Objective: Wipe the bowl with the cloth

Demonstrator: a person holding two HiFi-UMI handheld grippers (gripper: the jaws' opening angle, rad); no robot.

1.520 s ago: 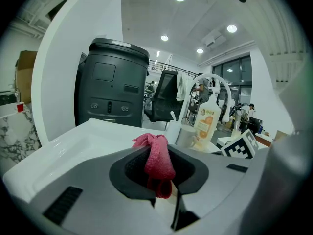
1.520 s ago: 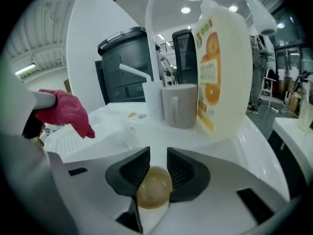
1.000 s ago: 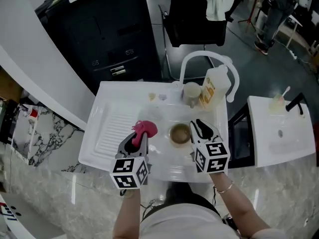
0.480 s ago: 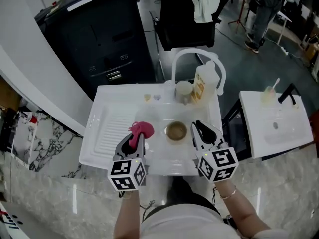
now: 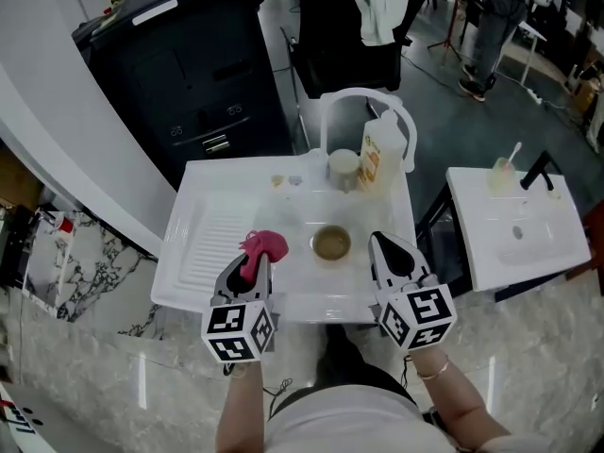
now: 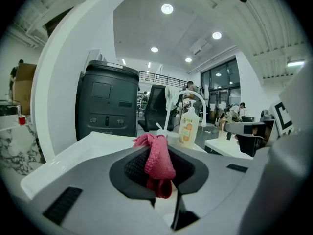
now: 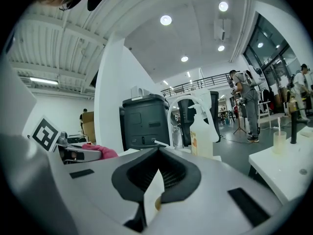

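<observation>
A small brown bowl (image 5: 331, 243) sits upright in the white sink basin (image 5: 311, 281). My left gripper (image 5: 253, 264) is shut on a pink cloth (image 5: 265, 245), left of the bowl; the cloth bunches out of its jaws in the left gripper view (image 6: 159, 161). My right gripper (image 5: 381, 245) hovers to the bowl's right, clear of it. Its jaws have just been closing and now meet with nothing between them (image 7: 155, 155). From the right gripper view the cloth (image 7: 100, 152) shows at the left.
A white arched faucet (image 5: 364, 98), a soap bottle (image 5: 375, 159) and a cup (image 5: 342, 166) stand at the sink's back rim. The drainboard (image 5: 200, 239) lies to the left. A second white sink (image 5: 514, 229) stands to the right; a black cabinet (image 5: 193, 64) is behind.
Both grippers have drawn back from the sink toward me. The right gripper left the bowl's side and its jaws closed empty. The bowl stays in the basin.
</observation>
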